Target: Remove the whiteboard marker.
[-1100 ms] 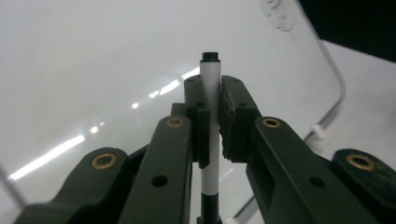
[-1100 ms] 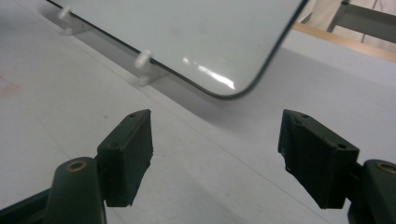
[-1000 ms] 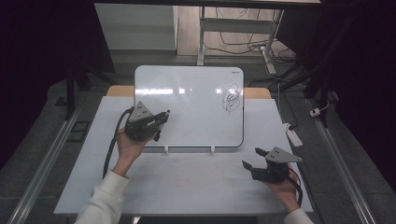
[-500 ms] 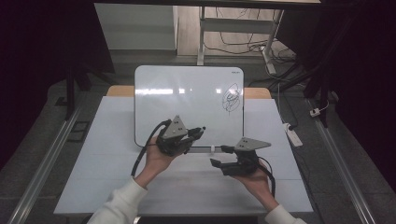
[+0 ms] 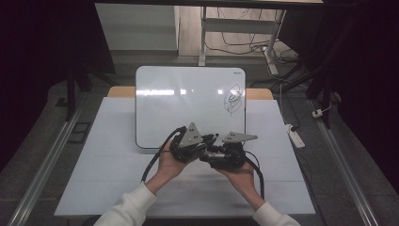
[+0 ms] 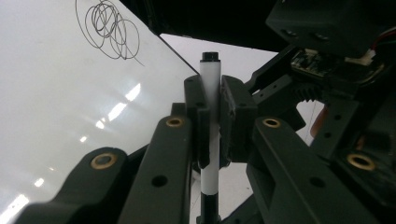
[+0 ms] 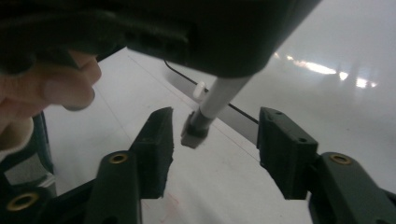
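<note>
Jaws of the left gripper (image 6: pixel 212 121) clamp a white marker (image 6: pixel 209 84), while the right gripper (image 7: pixel 212 140), just closing, brackets its cap (image 7: pixel 194 133) without touching, beside the whiteboard (image 5: pixel 183 99).

I can read no words or numbers anywhere. The white, glossy, round-cornered whiteboard (image 5: pixel 188 106) in front of me carries a small dark mark at its top right corner (image 5: pixel 237 72), too tiny to make out. Near its right edge sits a black looping scribble (image 5: pixel 233 99), which spells nothing.
</note>
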Demonstrator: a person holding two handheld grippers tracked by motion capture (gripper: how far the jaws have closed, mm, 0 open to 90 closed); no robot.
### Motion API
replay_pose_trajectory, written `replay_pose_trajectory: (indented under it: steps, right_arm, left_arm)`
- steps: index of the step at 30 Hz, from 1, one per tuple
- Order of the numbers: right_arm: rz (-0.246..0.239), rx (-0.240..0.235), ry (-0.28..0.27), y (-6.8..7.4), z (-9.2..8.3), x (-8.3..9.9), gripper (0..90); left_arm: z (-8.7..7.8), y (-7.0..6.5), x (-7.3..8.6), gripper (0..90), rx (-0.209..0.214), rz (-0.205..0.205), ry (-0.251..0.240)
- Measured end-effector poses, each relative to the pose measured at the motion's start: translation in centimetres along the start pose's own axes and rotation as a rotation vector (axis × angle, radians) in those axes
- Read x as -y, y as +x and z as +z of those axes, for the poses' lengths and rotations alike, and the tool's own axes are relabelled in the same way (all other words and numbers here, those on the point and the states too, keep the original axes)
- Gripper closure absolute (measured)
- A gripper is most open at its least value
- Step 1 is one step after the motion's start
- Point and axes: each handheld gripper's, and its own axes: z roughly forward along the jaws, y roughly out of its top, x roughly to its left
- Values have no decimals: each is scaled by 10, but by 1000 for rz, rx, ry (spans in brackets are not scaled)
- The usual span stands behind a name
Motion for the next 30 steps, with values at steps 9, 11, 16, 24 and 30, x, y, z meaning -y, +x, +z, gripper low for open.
replay_pose_trajectory:
  steps: [9,11,16,24,30]
  right_arm:
    - [55,-43,3,-4,9,0,668]
    - [64,-42,6,-5,10,0,712]
    - [93,-50,15,-8,12,0,728]
    - [127,-47,38,-13,14,1,769]
    - [107,-40,26,-11,12,1,772]
  left_arm:
    - [7,-3,1,818,-5,11,13]
    - [8,-4,1,818,-9,16,14]
    - [10,-6,0,818,-19,23,16]
    - [12,-7,0,816,-15,22,13]
    - [7,-4,2,630,12,-12,-9]
